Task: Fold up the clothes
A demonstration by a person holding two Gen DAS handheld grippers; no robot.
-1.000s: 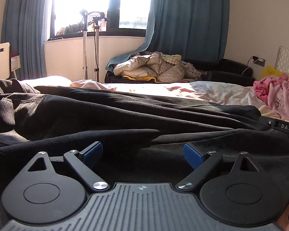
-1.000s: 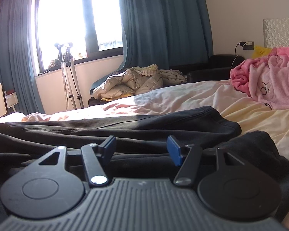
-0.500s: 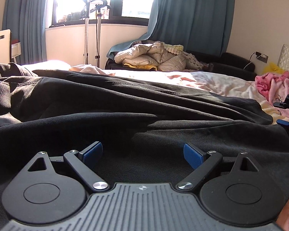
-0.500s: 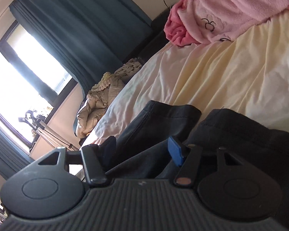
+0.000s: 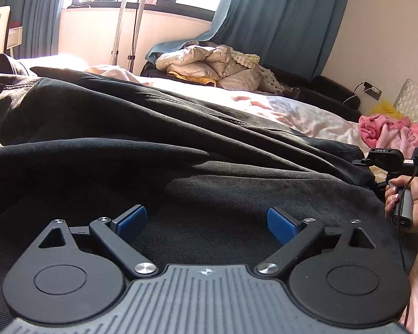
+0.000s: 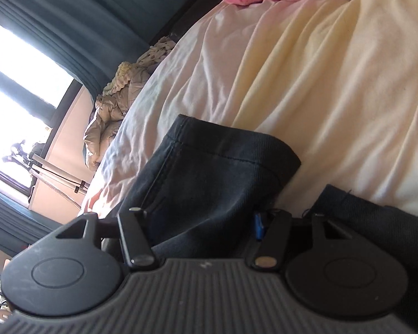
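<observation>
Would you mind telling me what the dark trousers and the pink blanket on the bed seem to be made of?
The dark trousers look like matte cotton twill or denim: a fine diagonal weave and a stitched hem show. The pink blanket looks like soft fleece, fuzzy and lumpy, though the fibre itself cannot be told.

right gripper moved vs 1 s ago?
Yes. The right gripper has rolled, so the window sits tilted at left, and it has closed in on the dark trouser leg hem; its jaws have been closing with the hem between them.
</observation>
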